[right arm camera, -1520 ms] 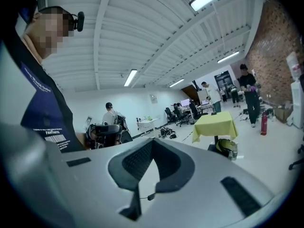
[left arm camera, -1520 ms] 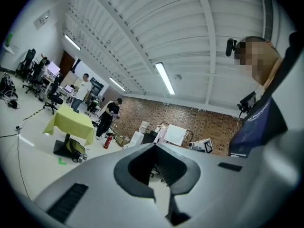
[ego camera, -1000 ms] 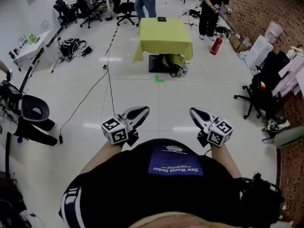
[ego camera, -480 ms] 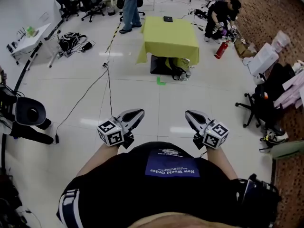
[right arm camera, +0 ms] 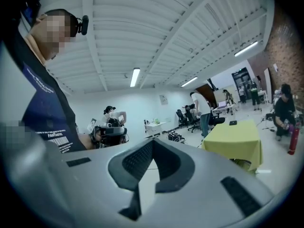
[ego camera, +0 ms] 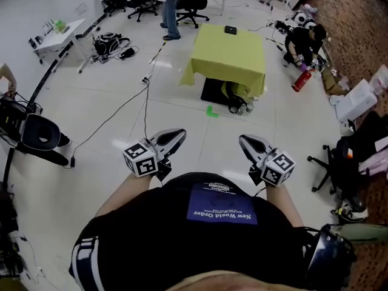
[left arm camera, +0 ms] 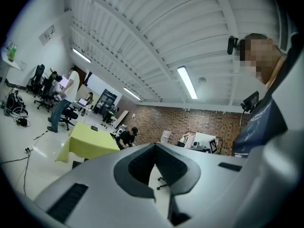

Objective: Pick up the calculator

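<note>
step: approach; calculator [ego camera: 230,30] out of reach, on far edge of table [ego camera: 227,56] | how: get close, open one claw before reaching, come in low, pinch long edges | left gripper [ego camera: 176,136] & right gripper [ego camera: 247,142]: jaws pressed together, nothing between | mat: calculator small dark flat slab; cloth [ego camera: 195,71] matte yellow-green, draped; pads [left arm camera: 140,165] dark, ribbed

Saw ahead of me: yellow-green clothed table [ego camera: 233,62], red fire extinguisher [ego camera: 301,80] right of it, crouched person [ego camera: 305,41] beside, green floor tape [ego camera: 211,111].
</note>
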The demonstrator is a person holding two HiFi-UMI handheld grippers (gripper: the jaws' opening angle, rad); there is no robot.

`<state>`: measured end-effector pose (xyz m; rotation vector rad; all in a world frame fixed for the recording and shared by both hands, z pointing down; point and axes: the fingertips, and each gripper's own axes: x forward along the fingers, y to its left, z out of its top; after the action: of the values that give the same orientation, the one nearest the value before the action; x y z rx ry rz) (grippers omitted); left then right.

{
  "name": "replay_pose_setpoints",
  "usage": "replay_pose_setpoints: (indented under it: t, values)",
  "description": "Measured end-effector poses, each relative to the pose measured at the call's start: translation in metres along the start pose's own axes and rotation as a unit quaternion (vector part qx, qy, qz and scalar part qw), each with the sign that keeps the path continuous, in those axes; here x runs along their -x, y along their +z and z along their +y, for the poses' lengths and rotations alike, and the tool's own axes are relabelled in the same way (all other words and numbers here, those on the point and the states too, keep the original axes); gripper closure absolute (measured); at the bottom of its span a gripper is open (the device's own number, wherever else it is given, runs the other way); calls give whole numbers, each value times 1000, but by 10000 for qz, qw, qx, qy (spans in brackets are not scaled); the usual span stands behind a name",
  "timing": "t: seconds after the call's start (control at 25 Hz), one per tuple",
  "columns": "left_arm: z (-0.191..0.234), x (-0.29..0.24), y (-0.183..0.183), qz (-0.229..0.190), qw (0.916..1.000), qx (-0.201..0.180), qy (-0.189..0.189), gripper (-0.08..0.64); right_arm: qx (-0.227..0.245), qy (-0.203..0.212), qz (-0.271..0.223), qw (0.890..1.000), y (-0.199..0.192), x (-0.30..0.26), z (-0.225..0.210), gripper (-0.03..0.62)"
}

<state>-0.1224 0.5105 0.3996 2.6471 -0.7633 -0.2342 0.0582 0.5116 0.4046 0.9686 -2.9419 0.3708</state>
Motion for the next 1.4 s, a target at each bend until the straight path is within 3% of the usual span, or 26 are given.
replay_pose_setpoints:
  t: [0.28, 0.56, 0.76, 0.96, 1.24, 1.4]
  values:
    - [-10, -73, -2, 242, 9995, -178, 40, 554, -141, 193, -149, 9996, 9, 16, -67, 607]
    - [21, -109, 7, 234, 9997, 13, -6, 554, -337, -31, -132, 9993, 14, 12, -114, 607]
    - [74, -121, 22, 195, 9994, 91, -280, 554, -125, -266, -71, 9995, 24, -30, -133, 607]
    - [145, -136, 59, 120, 9975, 22, -694, 554, -7, -697, -173, 9974, 52, -88, -162, 607]
    - [259, -110, 114, 161, 9969, -131, -760, 554, 33, -972, -240, 9950, 75, -198, -178, 607]
    - [300, -113, 129, 128, 9968, -112, -781, 554, 108, -1033, -84, 9946, 82, -236, -198, 607]
